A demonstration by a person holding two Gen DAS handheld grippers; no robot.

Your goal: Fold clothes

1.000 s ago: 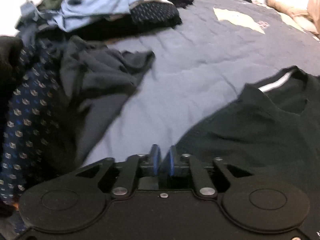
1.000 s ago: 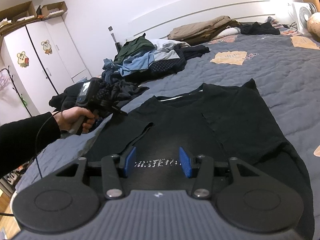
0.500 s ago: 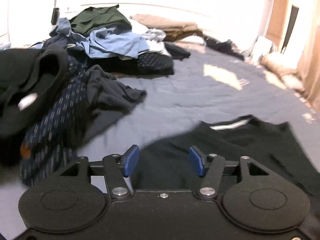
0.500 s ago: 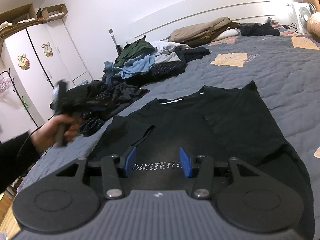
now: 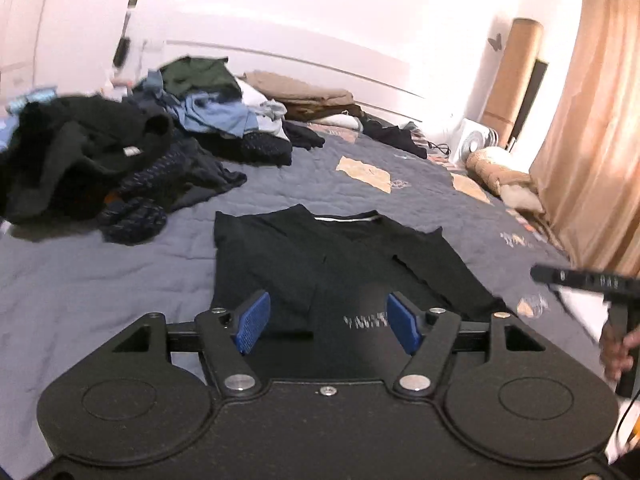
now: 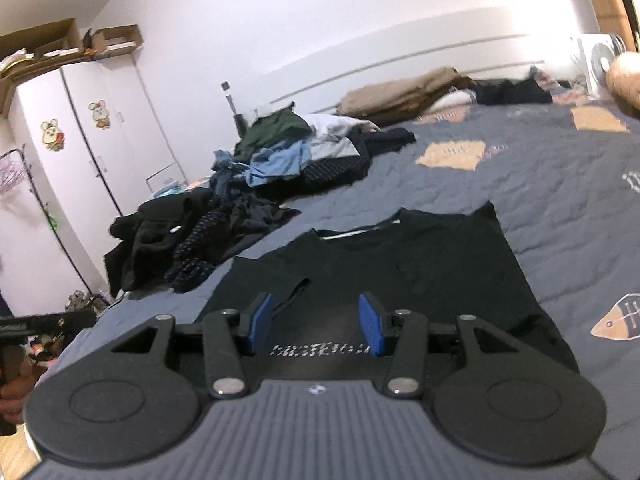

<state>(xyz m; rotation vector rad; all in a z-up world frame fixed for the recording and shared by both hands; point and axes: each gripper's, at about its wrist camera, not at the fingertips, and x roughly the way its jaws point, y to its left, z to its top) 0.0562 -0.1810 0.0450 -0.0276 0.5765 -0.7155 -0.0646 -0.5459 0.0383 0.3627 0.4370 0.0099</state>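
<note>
Blue pads on my left gripper (image 5: 327, 325) are spreading with nothing between them; my right gripper (image 6: 315, 326) hangs parted and empty too. Beyond both, the black T-shirt (image 5: 340, 264) lies flat on the grey quilt (image 5: 100, 280), sides already turned in. Next, I judge, each claw must pinch a hem corner and fold toward the collar.

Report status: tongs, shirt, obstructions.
Left tongs opening, empty; right tongs open, empty. Black shirt flat on bed, sleeves folded in. Clothes pile beside, clear.
</note>
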